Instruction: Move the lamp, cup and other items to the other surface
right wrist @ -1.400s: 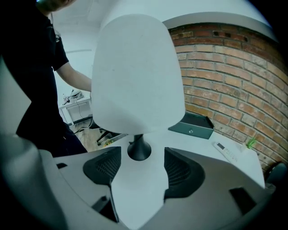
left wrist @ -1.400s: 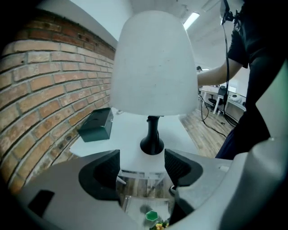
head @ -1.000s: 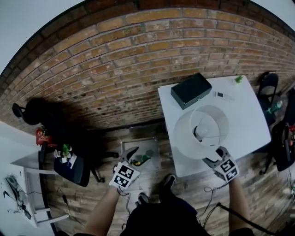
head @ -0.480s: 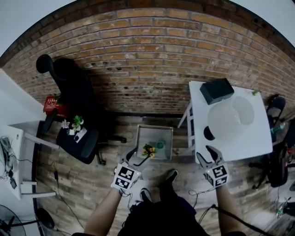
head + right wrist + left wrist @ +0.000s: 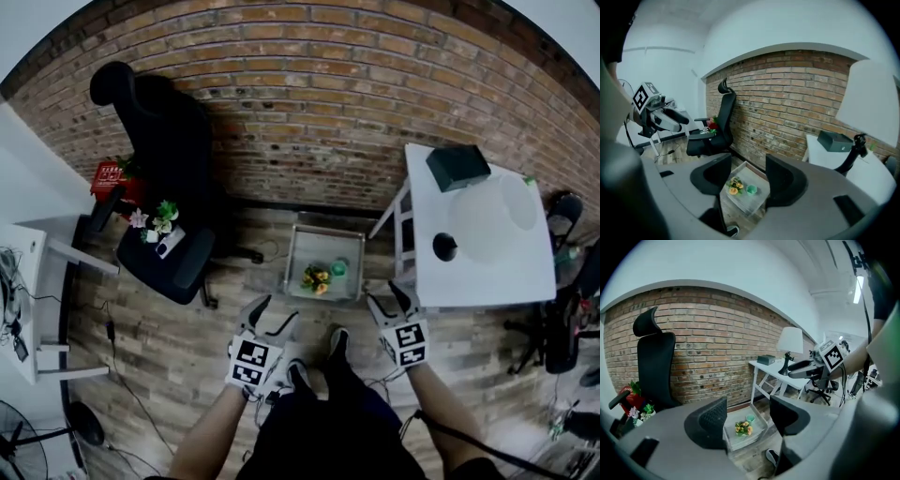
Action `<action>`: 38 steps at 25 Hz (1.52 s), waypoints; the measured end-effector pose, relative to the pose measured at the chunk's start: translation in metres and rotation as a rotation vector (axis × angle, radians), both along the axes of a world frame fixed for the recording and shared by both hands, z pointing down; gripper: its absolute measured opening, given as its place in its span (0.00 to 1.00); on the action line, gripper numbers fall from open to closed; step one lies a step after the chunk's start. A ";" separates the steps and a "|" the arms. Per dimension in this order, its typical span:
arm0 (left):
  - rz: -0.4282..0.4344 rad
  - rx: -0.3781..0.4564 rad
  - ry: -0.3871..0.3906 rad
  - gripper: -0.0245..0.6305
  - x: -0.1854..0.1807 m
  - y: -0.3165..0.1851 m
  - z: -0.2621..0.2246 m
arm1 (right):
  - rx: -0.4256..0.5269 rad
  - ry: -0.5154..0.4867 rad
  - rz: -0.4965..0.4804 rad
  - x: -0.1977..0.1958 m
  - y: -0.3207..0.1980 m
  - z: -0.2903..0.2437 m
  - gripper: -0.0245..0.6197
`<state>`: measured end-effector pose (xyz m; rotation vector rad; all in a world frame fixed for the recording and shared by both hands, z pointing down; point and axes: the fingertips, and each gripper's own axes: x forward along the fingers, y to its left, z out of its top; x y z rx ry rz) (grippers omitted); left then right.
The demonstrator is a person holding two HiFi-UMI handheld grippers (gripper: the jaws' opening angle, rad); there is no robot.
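Observation:
A lamp with a white shade point(image 5: 487, 220) and a black box point(image 5: 457, 167) stand on the white table point(image 5: 525, 281) at the right. On the floor ahead is a low tray table point(image 5: 305, 246) with a small flower bunch point(image 5: 316, 277) and a green cup point(image 5: 338, 267). My left gripper point(image 5: 270, 317) hangs open short of its near left corner, and its jaws have just been closing on nothing. My right gripper point(image 5: 390, 298) is open and empty between the tray and the white table, its jaws narrower than a second ago. Flowers point(image 5: 742, 428) and cup point(image 5: 751, 189) show between both pairs of jaws, far off.
A black office chair point(image 5: 164, 141) stands at the left by the brick wall, with small flowers point(image 5: 155, 225) on its seat. A white desk point(image 5: 19, 281) is at the far left. Another dark chair point(image 5: 562, 323) stands right of the white table. Wood floor lies around the tray.
Both grippers have swung left, away from the white table. The right gripper, earlier by the lamp's base under the shade, is now off the table near the tray. The lamp stays.

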<state>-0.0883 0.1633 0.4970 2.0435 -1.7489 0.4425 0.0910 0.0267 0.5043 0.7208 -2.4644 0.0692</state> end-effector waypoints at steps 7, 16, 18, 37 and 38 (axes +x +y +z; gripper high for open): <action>0.004 -0.042 -0.022 0.46 0.007 -0.019 0.032 | -0.068 0.075 -0.054 -0.032 -0.018 0.119 0.45; -0.030 -0.136 0.031 0.46 0.013 -0.053 0.120 | -0.209 0.181 -0.017 -0.041 -0.082 0.277 0.48; -0.050 -0.149 0.046 0.47 0.011 -0.055 0.138 | -0.227 0.196 -0.023 -0.046 -0.093 0.303 0.49; -0.115 -0.326 0.177 0.46 0.012 -0.068 0.290 | -0.333 0.286 -0.066 -0.091 -0.125 0.489 0.56; -0.111 -0.328 0.180 0.47 0.013 -0.067 0.293 | -0.335 0.290 -0.064 -0.090 -0.124 0.494 0.56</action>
